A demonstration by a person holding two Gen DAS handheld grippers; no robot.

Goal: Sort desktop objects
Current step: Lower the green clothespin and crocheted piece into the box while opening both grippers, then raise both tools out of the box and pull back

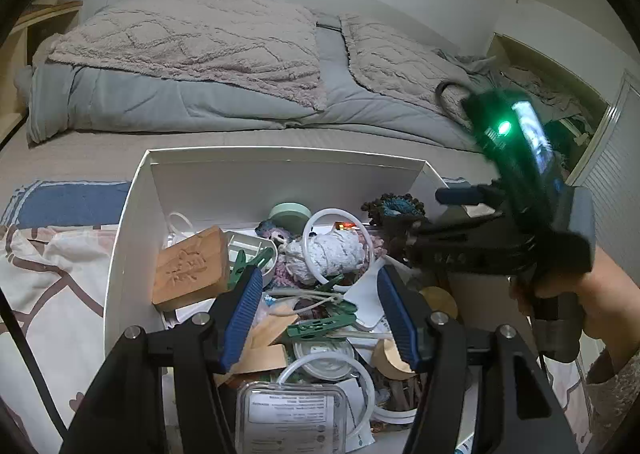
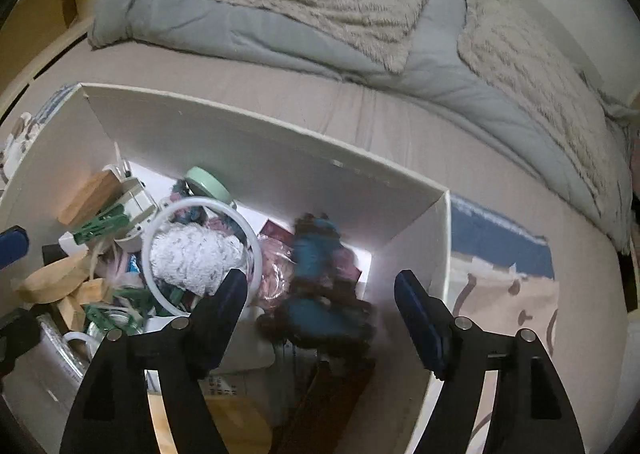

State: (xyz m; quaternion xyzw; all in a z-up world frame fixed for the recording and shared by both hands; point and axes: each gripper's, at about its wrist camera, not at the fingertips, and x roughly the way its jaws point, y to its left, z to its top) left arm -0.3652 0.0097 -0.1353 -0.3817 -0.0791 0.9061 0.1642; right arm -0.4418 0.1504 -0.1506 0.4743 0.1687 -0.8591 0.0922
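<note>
A white cardboard box (image 1: 136,214) on the bed holds a jumble of small objects. My left gripper (image 1: 320,286) is open above green clothespins (image 1: 320,324) and a white ring (image 1: 340,246) around a white knitted ball (image 1: 334,252). A carved wooden block (image 1: 192,268) lies at the left. My right gripper (image 2: 320,290) is open over the box's right part, with a blurred teal and brown crocheted piece (image 2: 316,286) between and below its fingers. The same piece (image 1: 396,210) shows by the right gripper's body (image 1: 520,214) in the left wrist view.
The box's far wall (image 2: 260,142) stands before a beige mattress (image 2: 440,142) with a grey quilt and fluffy blanket (image 1: 192,38). A patterned cloth (image 1: 48,274) lies left of the box. A clear plastic case (image 1: 290,418), wooden pieces (image 2: 52,282) and a mint lid (image 2: 208,182) fill the box.
</note>
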